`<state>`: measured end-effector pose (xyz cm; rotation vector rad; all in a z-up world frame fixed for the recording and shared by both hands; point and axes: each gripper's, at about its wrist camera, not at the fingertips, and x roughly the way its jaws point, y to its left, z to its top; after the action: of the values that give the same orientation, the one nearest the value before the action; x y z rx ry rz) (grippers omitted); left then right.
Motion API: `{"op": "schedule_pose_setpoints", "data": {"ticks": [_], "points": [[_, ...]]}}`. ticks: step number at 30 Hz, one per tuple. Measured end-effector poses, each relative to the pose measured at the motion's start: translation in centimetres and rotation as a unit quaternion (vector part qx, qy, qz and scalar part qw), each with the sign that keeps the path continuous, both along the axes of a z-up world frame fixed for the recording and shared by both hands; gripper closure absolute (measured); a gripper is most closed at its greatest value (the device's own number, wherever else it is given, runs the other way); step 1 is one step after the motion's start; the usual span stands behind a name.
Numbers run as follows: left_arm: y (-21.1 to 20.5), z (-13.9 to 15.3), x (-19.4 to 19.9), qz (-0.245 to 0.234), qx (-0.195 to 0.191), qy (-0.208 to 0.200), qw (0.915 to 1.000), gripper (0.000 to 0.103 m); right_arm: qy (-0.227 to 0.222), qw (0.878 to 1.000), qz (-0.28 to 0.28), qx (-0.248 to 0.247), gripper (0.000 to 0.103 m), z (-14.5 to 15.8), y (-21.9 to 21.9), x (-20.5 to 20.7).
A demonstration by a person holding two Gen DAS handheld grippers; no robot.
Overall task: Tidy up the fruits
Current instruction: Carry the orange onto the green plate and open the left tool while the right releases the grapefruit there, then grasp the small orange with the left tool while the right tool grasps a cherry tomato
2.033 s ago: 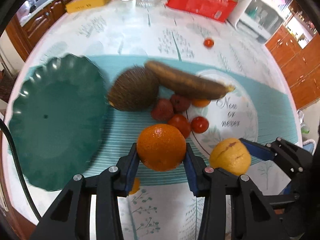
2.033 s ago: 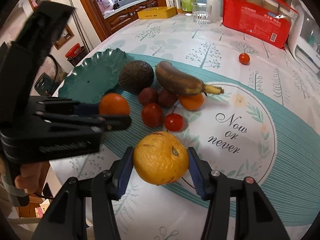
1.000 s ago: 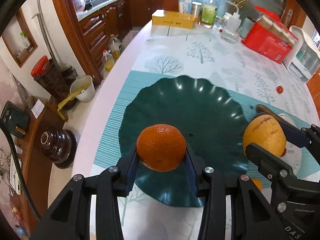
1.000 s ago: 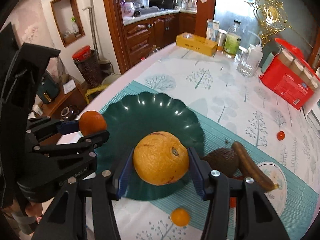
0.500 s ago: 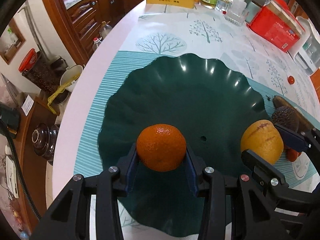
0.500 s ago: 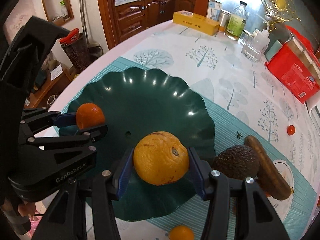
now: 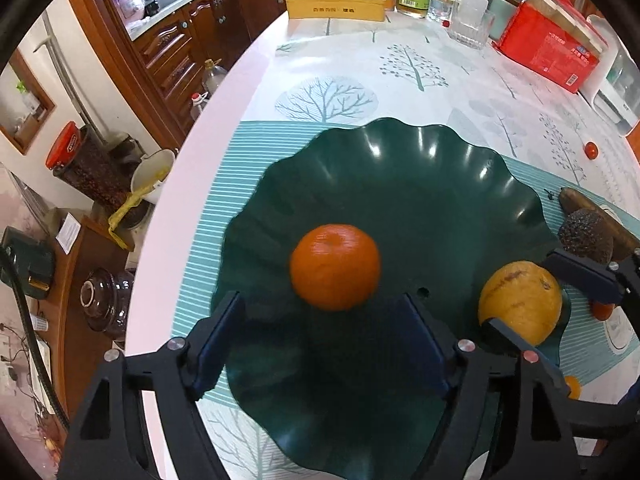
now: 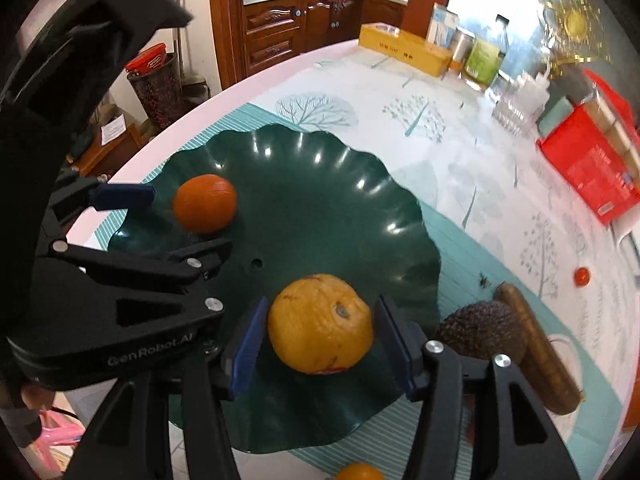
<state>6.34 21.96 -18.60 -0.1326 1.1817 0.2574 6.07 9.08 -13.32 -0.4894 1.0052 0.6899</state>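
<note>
A dark green scalloped plate (image 7: 420, 184) (image 8: 320, 184) lies on the teal mat. A small orange (image 7: 334, 266) (image 8: 205, 202) sits on the plate, just beyond my open left gripper (image 7: 320, 340), whose blue pads stand apart from it. A larger yellow-orange fruit (image 8: 320, 323) (image 7: 519, 307) rests on the plate's near right part between the pads of my right gripper (image 8: 320, 340); narrow gaps show on both sides of the fruit.
An avocado (image 8: 480, 332) and a brown banana (image 8: 536, 348) lie right of the plate. A cherry tomato (image 8: 581, 276) sits farther right, a small orange (image 8: 358, 472) near the front. A red box (image 8: 592, 168), yellow box (image 8: 404, 50) and bottles stand at the back.
My left gripper has opened and let the small orange go onto the plate. My right gripper has lowered the yellow-orange fruit onto the plate and loosened around it.
</note>
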Motion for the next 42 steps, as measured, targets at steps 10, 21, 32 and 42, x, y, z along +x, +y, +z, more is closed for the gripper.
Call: {"op": "schedule_pose_setpoints", "data": {"ticks": [10,21,32,42], "points": [[1.2,2.4,-1.0,0.020,-0.011,-0.014,0.9996,0.016,-0.017,1.000,-0.001,0.015,0.035,2.2,-0.9,-0.8],[0.1,7.2,-2.7,0.012,-0.023,-0.047,0.9985,0.015,-0.010,0.998,-0.038,0.052,0.035,6.1,-4.4,-1.4],[-3.0,12.4,-4.5,-0.025,-0.040,-0.083,0.9954,0.015,-0.025,0.988,-0.110,0.101,0.035,11.2,-11.1,-2.4],[-8.9,14.6,-4.7,-0.100,-0.039,-0.097,0.9895,0.015,-0.052,0.977,-0.171,0.120,0.035,13.6,-17.4,-3.2]]}}
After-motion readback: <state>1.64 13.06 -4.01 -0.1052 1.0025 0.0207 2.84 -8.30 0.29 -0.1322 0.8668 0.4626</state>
